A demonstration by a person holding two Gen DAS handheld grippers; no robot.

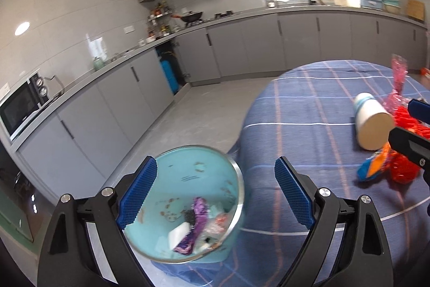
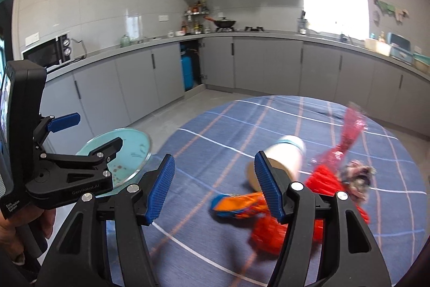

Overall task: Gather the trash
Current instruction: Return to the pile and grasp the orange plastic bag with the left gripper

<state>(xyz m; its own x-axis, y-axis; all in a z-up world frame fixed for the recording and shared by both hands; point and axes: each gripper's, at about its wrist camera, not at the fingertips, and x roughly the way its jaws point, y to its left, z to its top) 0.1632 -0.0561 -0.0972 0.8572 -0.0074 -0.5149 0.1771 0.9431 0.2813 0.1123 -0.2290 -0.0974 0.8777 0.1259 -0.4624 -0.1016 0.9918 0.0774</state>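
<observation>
A turquoise bin (image 1: 188, 168) with a metal rim stands on the floor by the round table (image 1: 309, 112). A purple wrapper (image 1: 197, 219) and white scraps lie in it. My left gripper (image 1: 216, 166) hangs open over the bin's rim, pressing on nothing. On the blue plaid cloth lie a tipped white cup (image 2: 285, 160), an orange-and-blue wrapper (image 2: 236, 206), red mesh (image 2: 322, 179), pink cellophane (image 2: 352, 125) and a grey crumpled scrap (image 2: 357, 174). My right gripper (image 2: 214, 156) is open just before the cup and wrapper, its pads bare. The left gripper (image 2: 100, 128) shows over the bin (image 2: 134, 147).
Grey cabinets and a counter (image 2: 268, 63) run around the room, with a microwave (image 2: 45, 54) at the left and a blue cylinder (image 2: 187, 71) in an open cabinet. Grey floor (image 1: 201, 112) lies between table and cabinets. A hand (image 2: 16, 230) holds the left gripper's handle.
</observation>
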